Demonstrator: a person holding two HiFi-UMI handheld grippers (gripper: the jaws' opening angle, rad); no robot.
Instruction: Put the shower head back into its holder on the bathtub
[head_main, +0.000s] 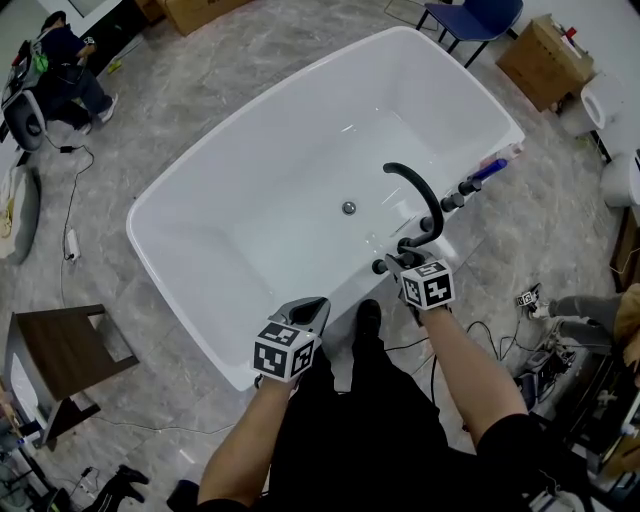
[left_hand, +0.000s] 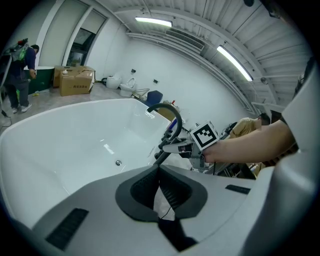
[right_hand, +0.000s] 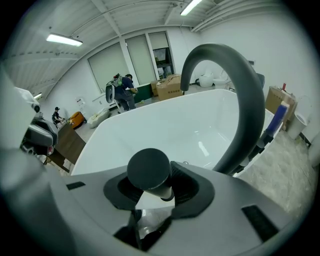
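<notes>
While the right gripper (right_hand: 152, 189) clamps the matte black, round-ended shower head (right_hand: 148, 169) at the bathtub's (head_main: 200, 215) right rim, the left gripper (left_hand: 159, 169) is closed and empty.
Glossy white basin, arched black faucet (head_main: 416, 182) just beside the head; grey marbled floor (head_main: 260, 55) all round.

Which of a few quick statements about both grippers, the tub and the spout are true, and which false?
1. The right gripper is clamped on the dark shower head. True.
2. The left gripper holds a hose. False: its jaws are together with nothing between them.
3. The bathtub is full of water. False: its drain shows bare at the bottom.
4. A curved dark spout stands on the tub's rim near the right gripper. True.
</notes>
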